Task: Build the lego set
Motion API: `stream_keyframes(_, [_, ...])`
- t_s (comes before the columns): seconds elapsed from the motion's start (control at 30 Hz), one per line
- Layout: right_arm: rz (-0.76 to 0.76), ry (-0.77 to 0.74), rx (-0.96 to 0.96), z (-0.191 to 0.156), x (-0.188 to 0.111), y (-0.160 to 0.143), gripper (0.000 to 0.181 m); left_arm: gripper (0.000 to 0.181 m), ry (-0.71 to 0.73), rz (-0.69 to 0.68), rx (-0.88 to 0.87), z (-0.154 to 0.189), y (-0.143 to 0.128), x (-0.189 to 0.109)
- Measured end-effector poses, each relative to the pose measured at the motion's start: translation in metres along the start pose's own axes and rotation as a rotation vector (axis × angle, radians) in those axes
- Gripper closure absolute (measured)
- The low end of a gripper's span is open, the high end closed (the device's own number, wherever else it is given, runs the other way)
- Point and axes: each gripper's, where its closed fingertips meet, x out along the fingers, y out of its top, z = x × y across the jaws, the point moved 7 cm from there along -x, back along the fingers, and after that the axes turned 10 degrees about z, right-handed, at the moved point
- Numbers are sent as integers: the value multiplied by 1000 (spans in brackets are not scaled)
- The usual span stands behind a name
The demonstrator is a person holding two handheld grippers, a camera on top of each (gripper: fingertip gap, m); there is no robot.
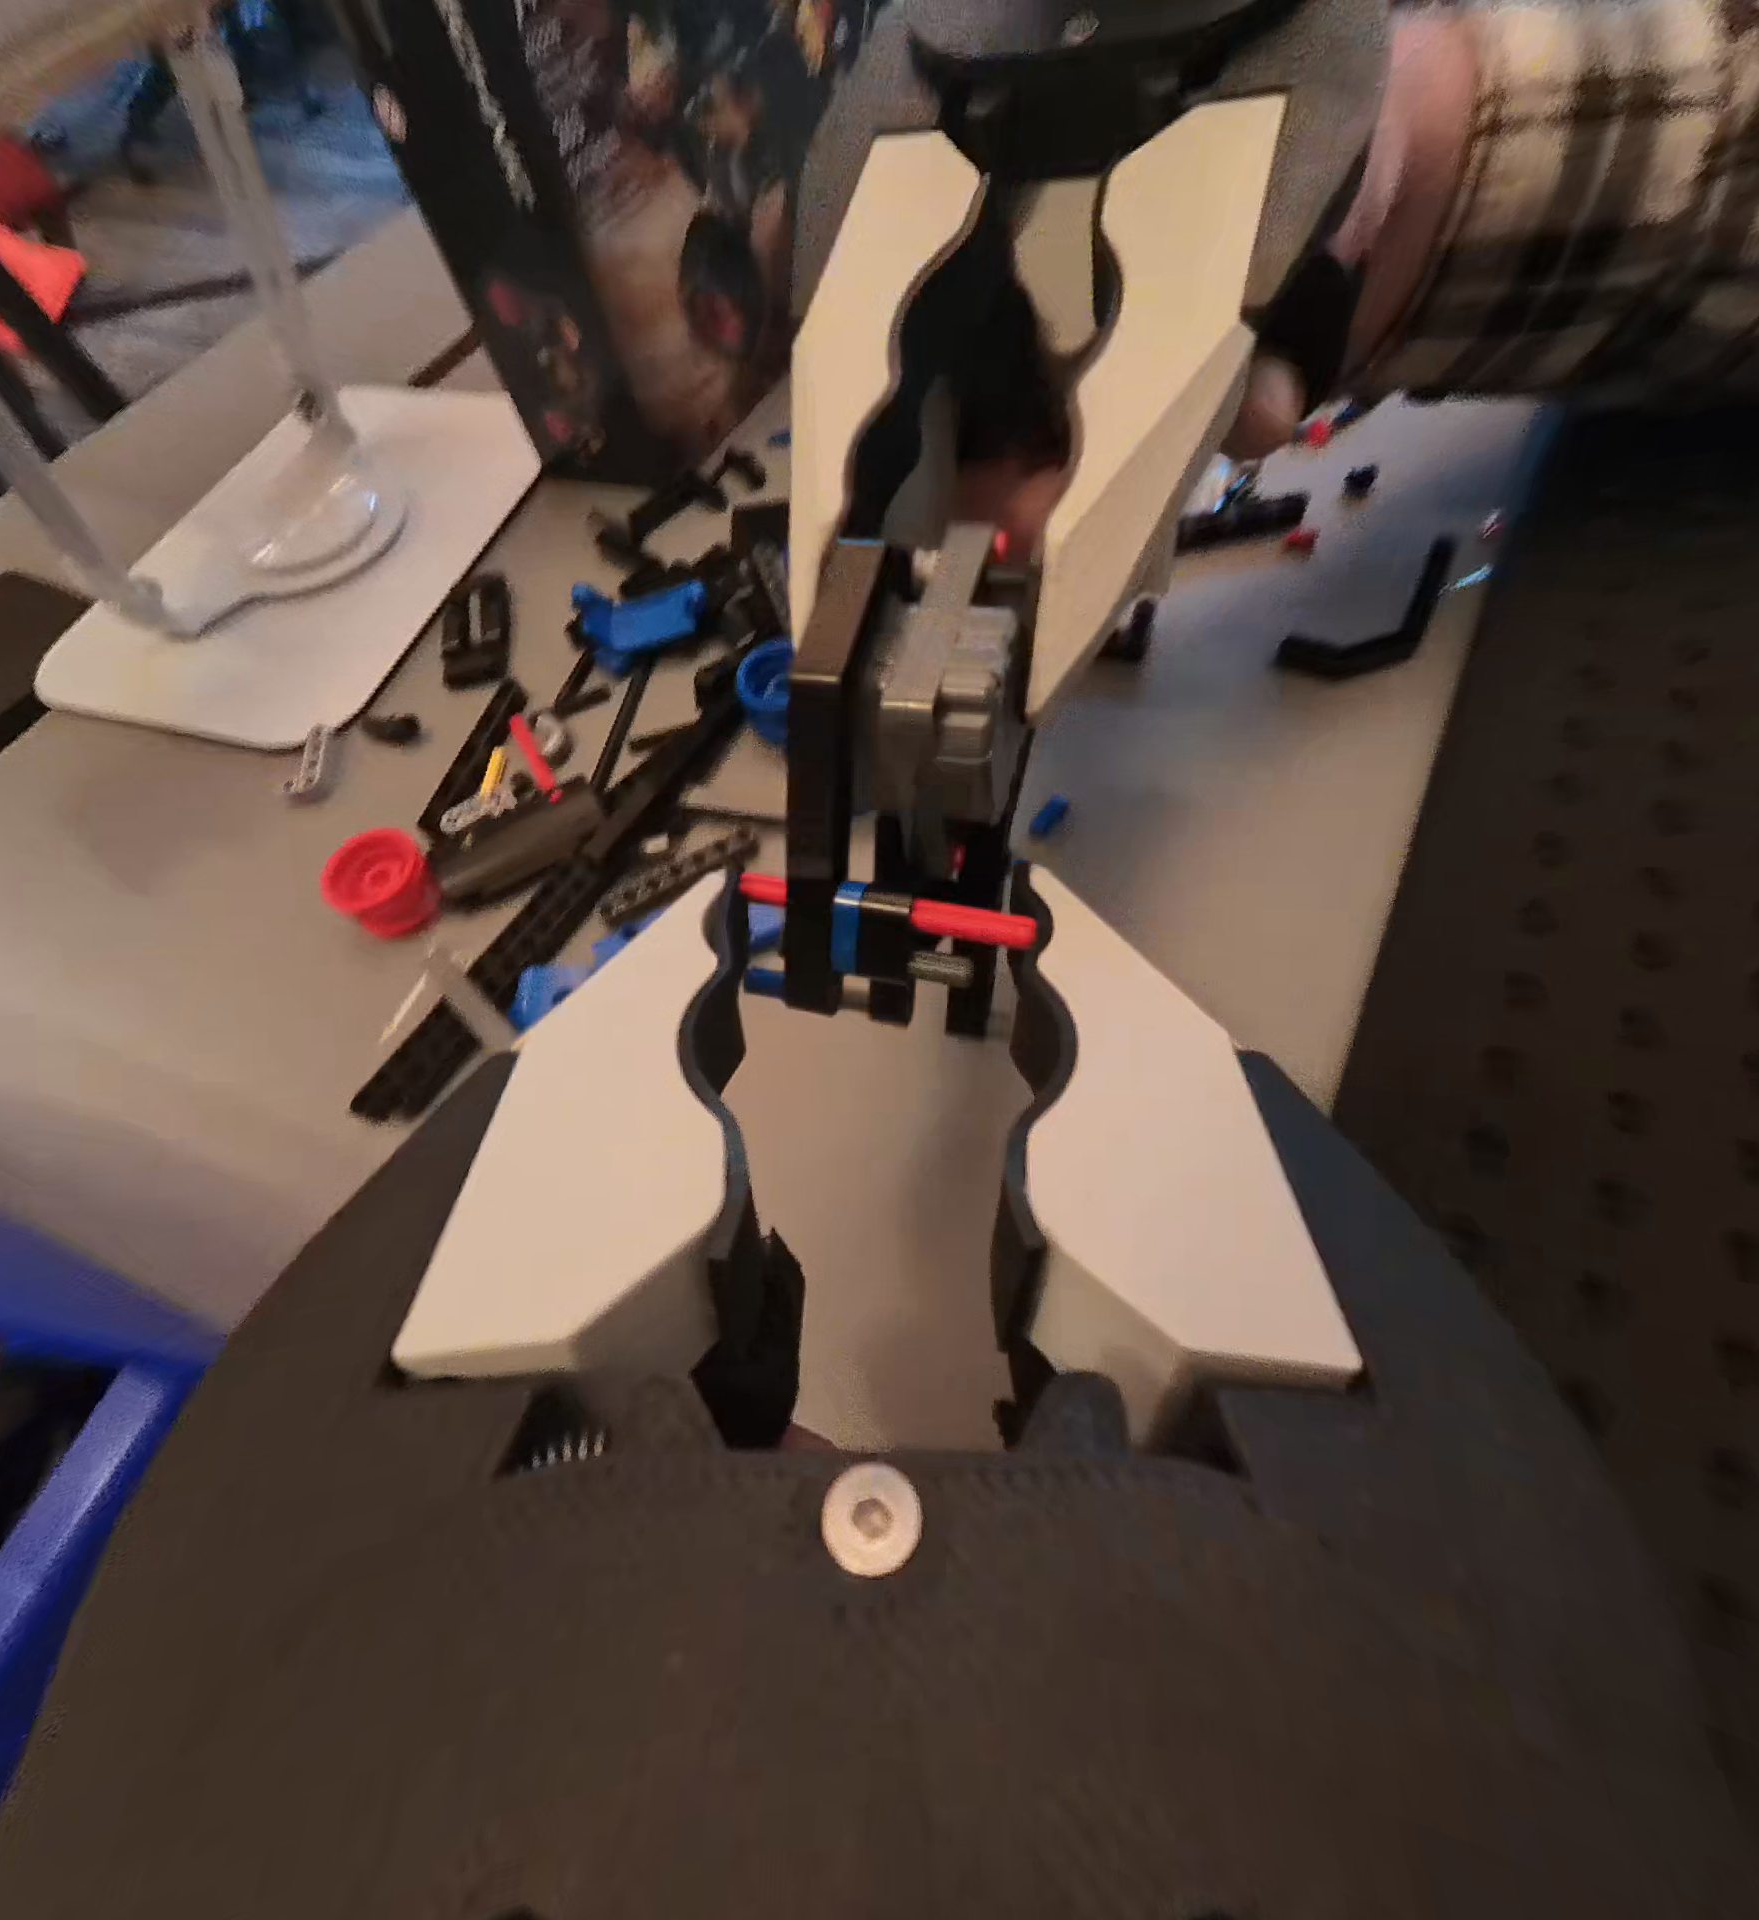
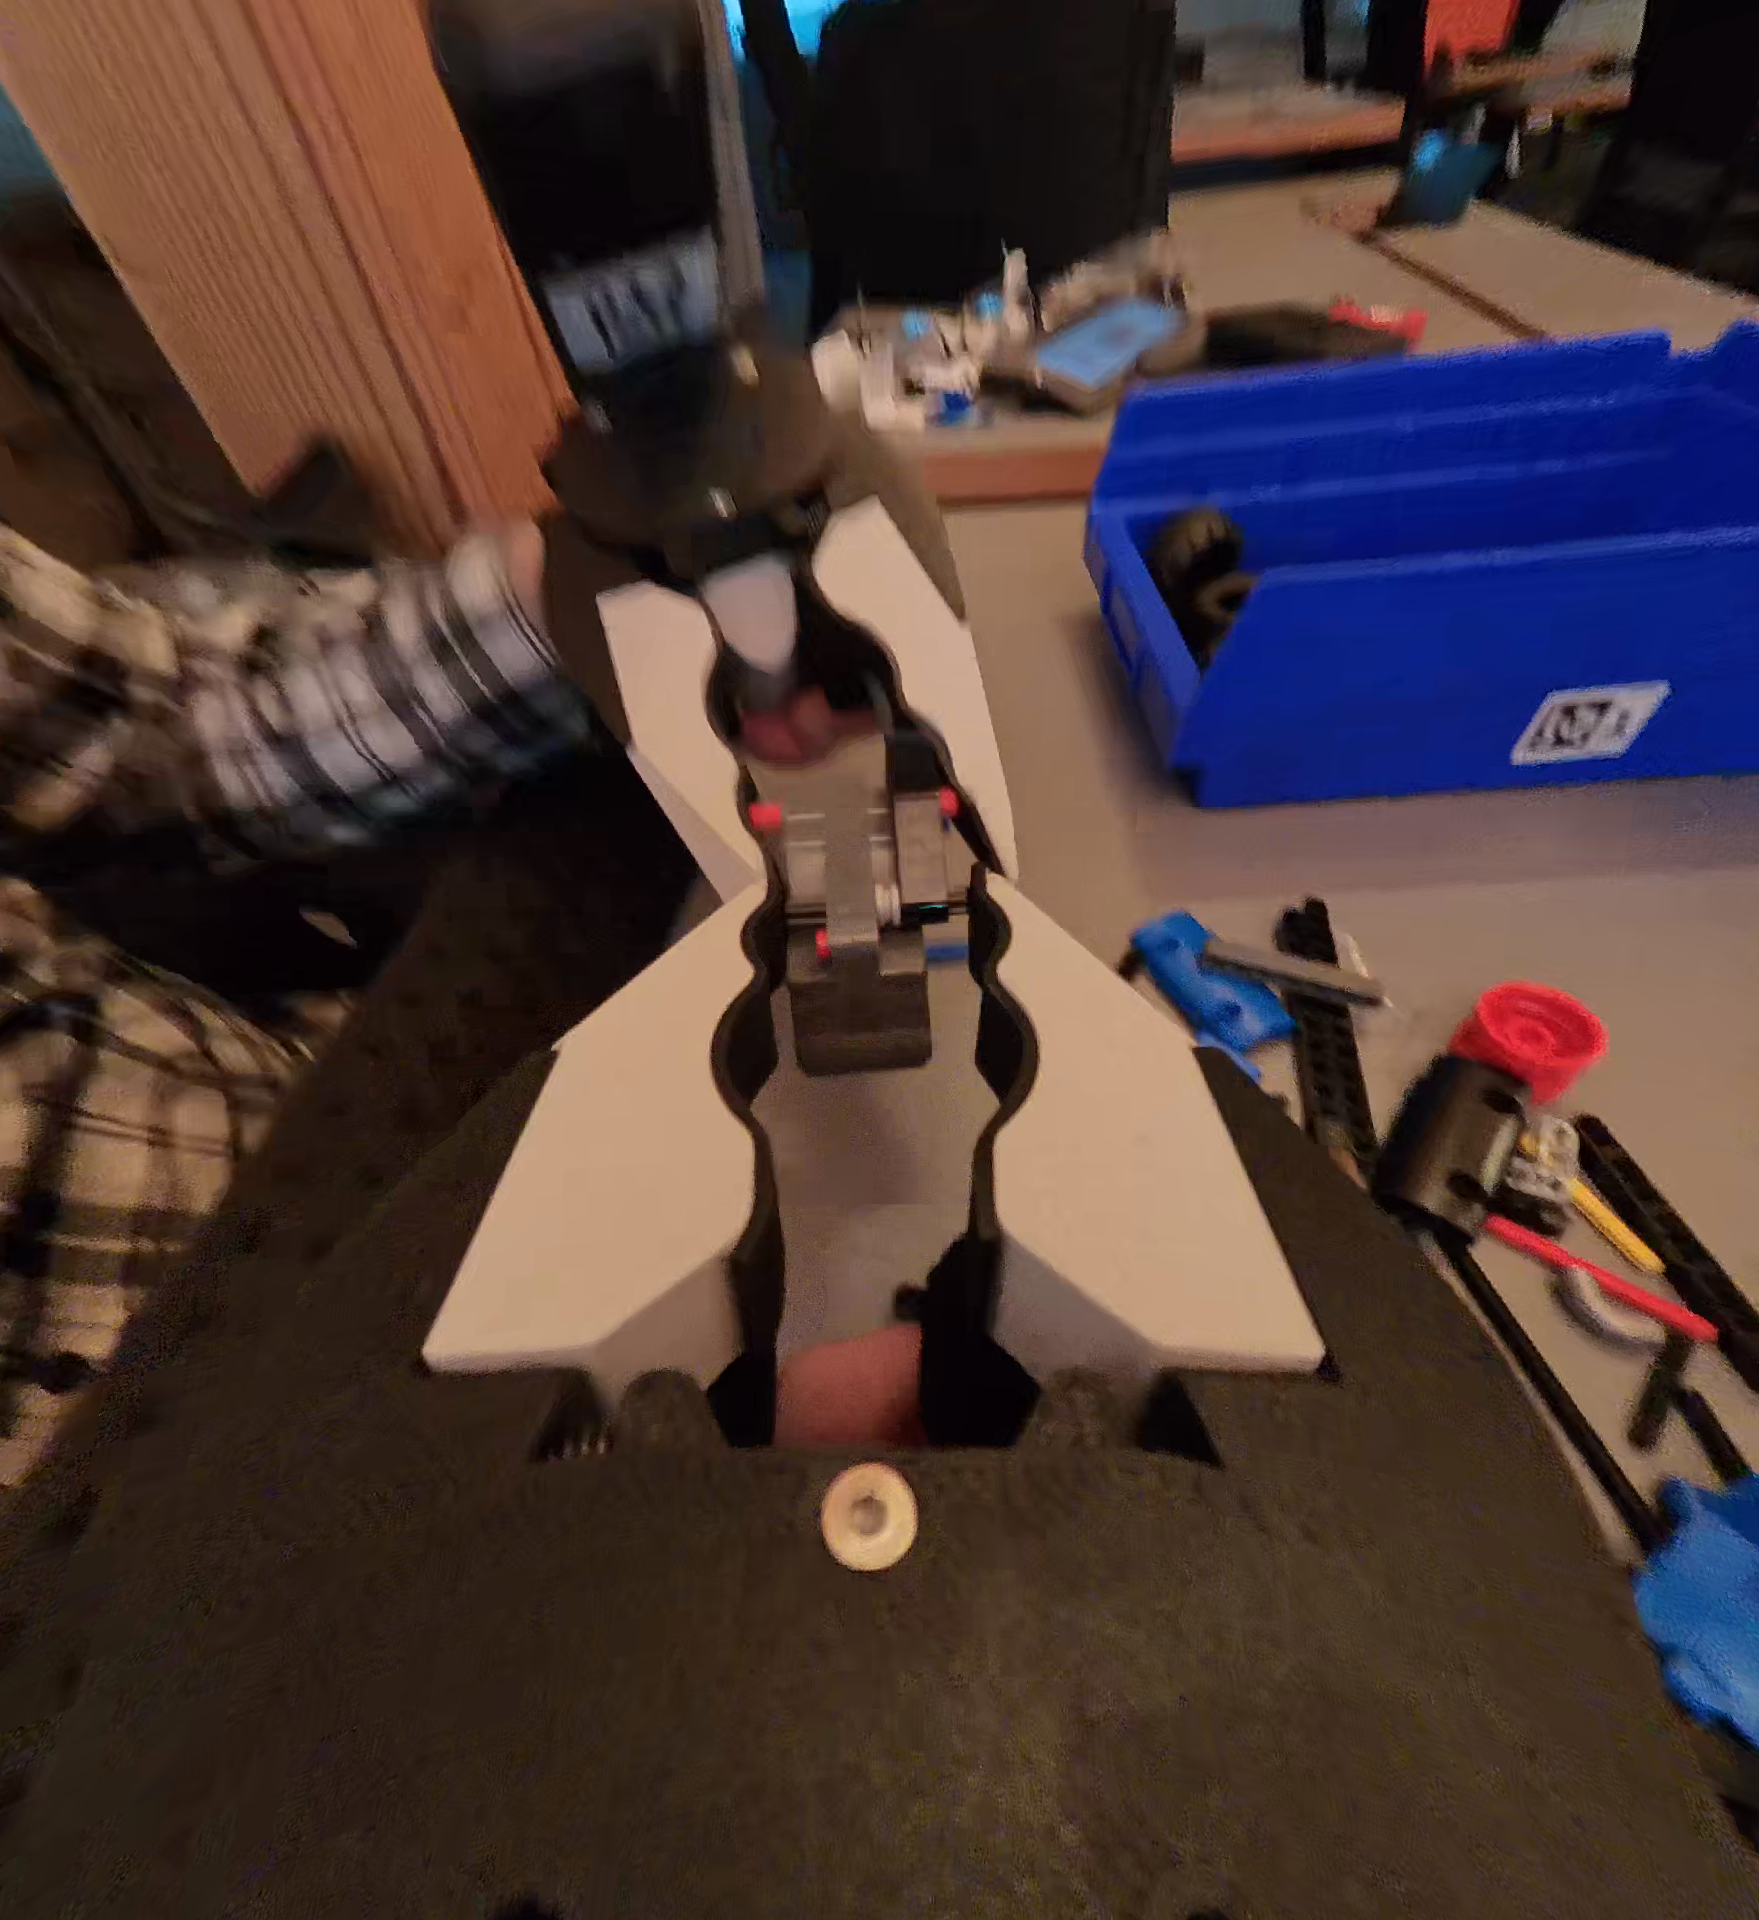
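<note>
Black and grey beams make up the lego sub-assembly, which is held in the air between the two grippers, above the near edge of the grey table. The left gripper is closed on its lower black frame, at the level of the red axle that runs crosswise through a blue connector. The right gripper is closed on the opposite end, around the dark grey block; in the right wrist view the two sets of white fingers meet nearly tip to tip. The step in hand appears to be seating or aligning parts within this assembly. To do it well, keep one gripper fixed as the anchor and press with the other along the long axis of the assembly; avoid twisting, since the axle ends protrude and could lever out. Both views are blurred, so pin seating cannot be confirmed. Open room is limited: loose parts and a red wheel hub lie just to one side, the printed box stands beyond, and a blue bin occupies the table further off. The table edge lies close by, with dark carpet below; a dropped part would probably fall to the floor.
</note>
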Motion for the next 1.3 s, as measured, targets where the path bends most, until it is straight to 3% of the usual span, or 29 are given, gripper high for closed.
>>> stream_keyframes(0.27, [-286, -96, -177, 6, 19, -39, 142, 133, 133, -303, 40, 4, -31, 1])
stream_keyframes(0.5, [-315, -160, -216, 15, 3, -39, 137, 132, 265, -410, -13, 2, -45, 7])
stream_keyframes(0.63, [-319, -194, -235, 19, -8, -35, 137, 122, 278, -388, -24, 8, -45, 15])
stream_keyframes(0.83, [-292, -238, -226, 25, -29, -23, 137, 115, 237, -291, -84, 8, -43, -12])
stream_keyframes(1.0, [-339, -238, -243, 21, -46, -15, 142, 117, 181, -248, -26, 11, -46, -23])
stream_keyframes(1.3, [-517, -218, -247, 5, -70, -45, 156, 122, 180, -272, 34, 10, -53, -2])
